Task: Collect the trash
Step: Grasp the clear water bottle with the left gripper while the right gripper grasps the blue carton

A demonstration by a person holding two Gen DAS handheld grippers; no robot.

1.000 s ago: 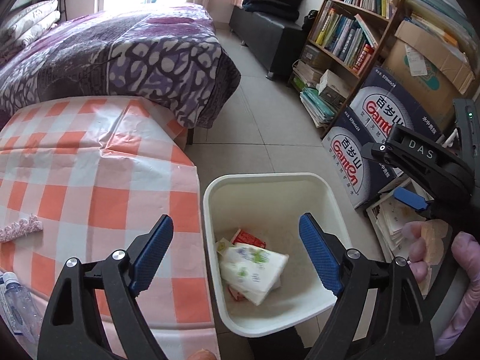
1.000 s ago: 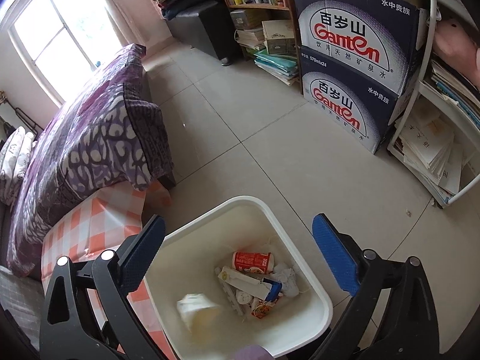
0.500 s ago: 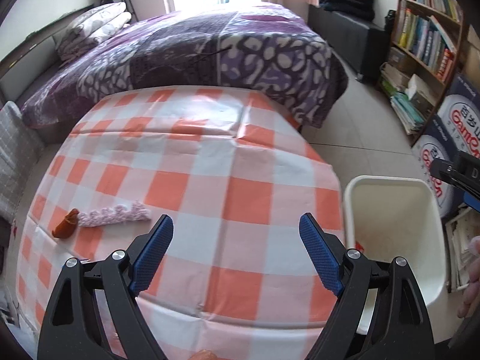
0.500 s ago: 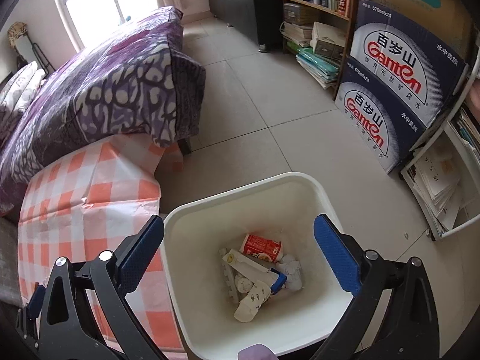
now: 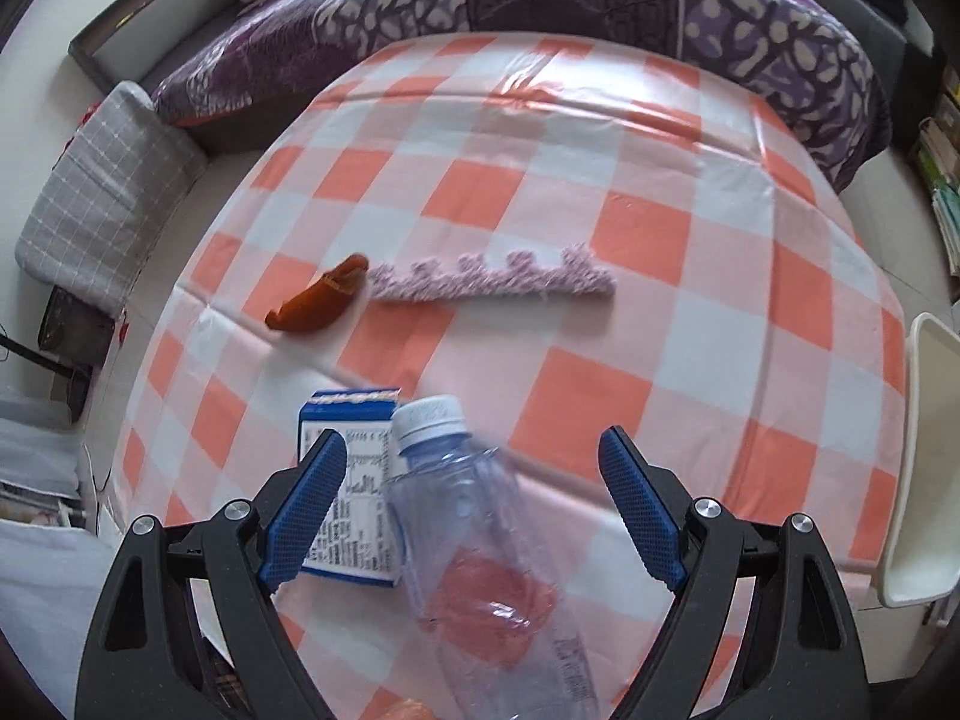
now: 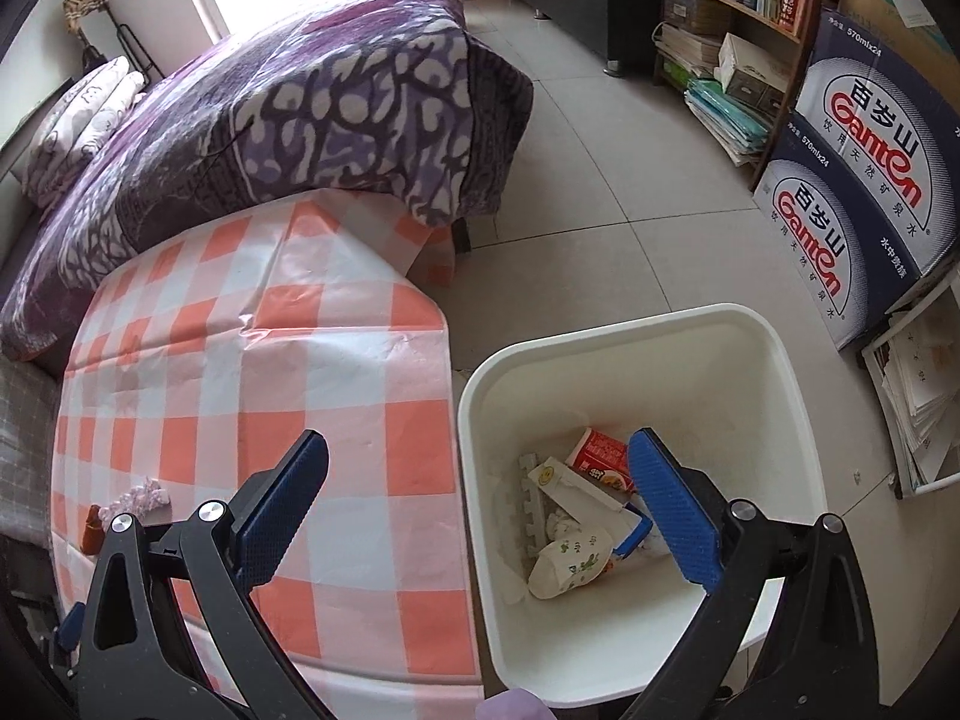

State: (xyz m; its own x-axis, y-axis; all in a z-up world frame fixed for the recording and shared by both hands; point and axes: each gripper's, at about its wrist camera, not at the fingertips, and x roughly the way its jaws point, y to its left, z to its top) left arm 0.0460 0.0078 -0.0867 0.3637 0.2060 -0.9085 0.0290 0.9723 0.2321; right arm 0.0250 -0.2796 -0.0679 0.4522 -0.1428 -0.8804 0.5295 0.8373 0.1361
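Observation:
In the left wrist view my left gripper [image 5: 474,504] is open above the checked table [image 5: 600,192]. A clear plastic bottle [image 5: 486,546] with a white cap lies between its fingers, untouched. A blue and white carton [image 5: 354,480] lies beside the left finger. An orange-brown scrap [image 5: 318,306] and a pink fuzzy strip [image 5: 492,282] lie further off. In the right wrist view my right gripper [image 6: 480,510] is open and empty over the edge of the white bin [image 6: 774,360], which holds a red carton [image 6: 600,456], a paper cup [image 6: 570,561] and other wrappers.
The bin's rim also shows at the right edge of the left wrist view [image 5: 924,480]. A purple patterned bed [image 6: 288,114] stands behind the table. Gantten water boxes [image 6: 858,192] and a bookshelf [image 6: 738,0] line the right wall. Tiled floor [image 6: 600,180] lies between them.
My left gripper has swung left from the bin to the table, bringing the bottle and carton into view between its fingers. My right gripper has drifted left over the bin's edge. Both stay open.

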